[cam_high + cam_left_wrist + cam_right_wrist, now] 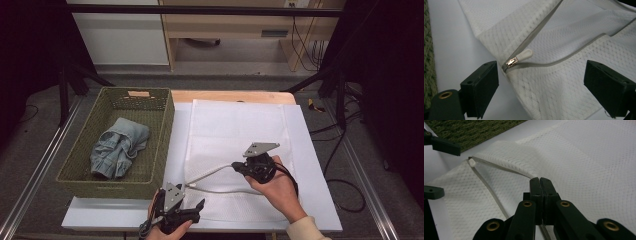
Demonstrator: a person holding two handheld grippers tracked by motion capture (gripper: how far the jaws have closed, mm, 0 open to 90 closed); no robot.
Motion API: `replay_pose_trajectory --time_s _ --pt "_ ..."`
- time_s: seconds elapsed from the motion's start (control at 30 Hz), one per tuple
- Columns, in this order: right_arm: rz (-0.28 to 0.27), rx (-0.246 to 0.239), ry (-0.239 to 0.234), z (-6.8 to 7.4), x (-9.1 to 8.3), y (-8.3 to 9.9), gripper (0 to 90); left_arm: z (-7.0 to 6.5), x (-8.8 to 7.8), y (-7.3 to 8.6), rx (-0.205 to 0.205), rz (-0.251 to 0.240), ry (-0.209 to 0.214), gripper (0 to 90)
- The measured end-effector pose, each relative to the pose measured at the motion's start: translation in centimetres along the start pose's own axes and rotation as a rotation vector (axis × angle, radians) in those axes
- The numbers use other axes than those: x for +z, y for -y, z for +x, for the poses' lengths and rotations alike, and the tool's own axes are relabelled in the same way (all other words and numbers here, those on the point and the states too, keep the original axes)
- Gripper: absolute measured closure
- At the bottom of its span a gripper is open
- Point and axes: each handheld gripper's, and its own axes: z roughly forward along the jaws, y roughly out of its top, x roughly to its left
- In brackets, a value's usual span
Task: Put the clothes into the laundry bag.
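- Mesh laundry bag spread flat on the white table in the high view, its zipper partly undone. My right gripper lifts the upper edge of the opening near the bag's middle, while my left gripper waits at the near-left corner. A green woven basket stands just beside the bag on the left, with a folded pair of jeans inside.

- Left gripper view: my two fingers stand wide apart and hold nothing. Between them, a little ahead, lies the zipper slider with its white pull tab, at the closed end of the grey zipper tape on the bag's corner.

- Right gripper view: my fingers are pressed together, pinching the raised edge of the bag at the zipper. The mesh arches up from the pinch towards the pull tab, and my left gripper's open fingers show at the far left.

- Risk from here, as I judge it: the pinch takes only a thin strip of slippery mesh, so a tug could free it and let the opening fall shut. If I lift too hard, the whole light bag may slide on the smooth table, and the small, flat tab may escape my left fingers.
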Motion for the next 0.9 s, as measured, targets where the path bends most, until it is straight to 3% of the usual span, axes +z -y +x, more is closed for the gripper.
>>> replay_pose_trajectory --time_s 0.07,0.23,0.33,0.47,0.5,0.7,0.9 --pt "-0.011 0.000 0.010 0.0 0.3 0.2 89.5 0.0 -0.1 -0.7 -0.016 -0.018 0.007 11.0" --pt "-0.026 -0.012 0.027 -0.1 0.7 0.3 89.5 0.3 0.0 -2.0 -0.019 -0.007 0.016 10.6" --pt "-0.054 0.002 0.011 -0.3 0.8 0.2 89.5 0.7 0.1 -3.3 0.008 0.013 0.015 10.6" --pt "-0.042 0.002 0.008 -0.4 0.9 0.2 89.5 1.2 -0.1 -4.7 0.024 0.016 0.002 10.6" --pt "-0.032 -0.001 0.010 -0.5 0.8 0.2 89.5 1.7 -0.3 -5.8 0.025 0.023 0.000 10.6" --pt "-0.023 -0.002 -0.005 -0.5 0.8 0.4 89.5 3.4 -1.2 -8.1 0.067 0.069 -0.032 10.6" --pt "-0.033 0.000 -0.030 -0.1 0.8 0.4 89.4 6.1 -2.5 -9.9 0.052 0.072 -0.068 8.5"
